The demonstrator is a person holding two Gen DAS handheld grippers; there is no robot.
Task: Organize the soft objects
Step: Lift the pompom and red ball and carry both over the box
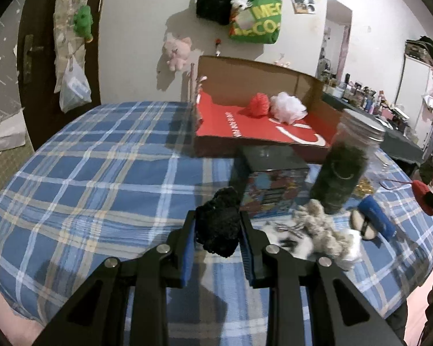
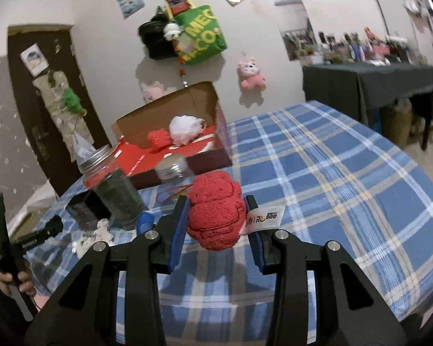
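The left gripper (image 1: 218, 227) squeezes a black fluffy ball (image 1: 219, 225) and the right gripper (image 2: 215, 219) squeezes a red soft toy (image 2: 215, 210) above the surface (image 1: 101, 158), and either could slip out or bump the jar (image 1: 346, 164) before the box (image 1: 257, 124).

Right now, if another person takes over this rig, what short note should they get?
Left claw: shut on the black soft object, held above the bed.
Right claw: shut on the red plush toy, also held up.
Done: a red pouf and a white pouf lie in the open cardboard box.
Left: likely both held items go into the box; a beige fluffy item lies on the plaid cover near the jar.
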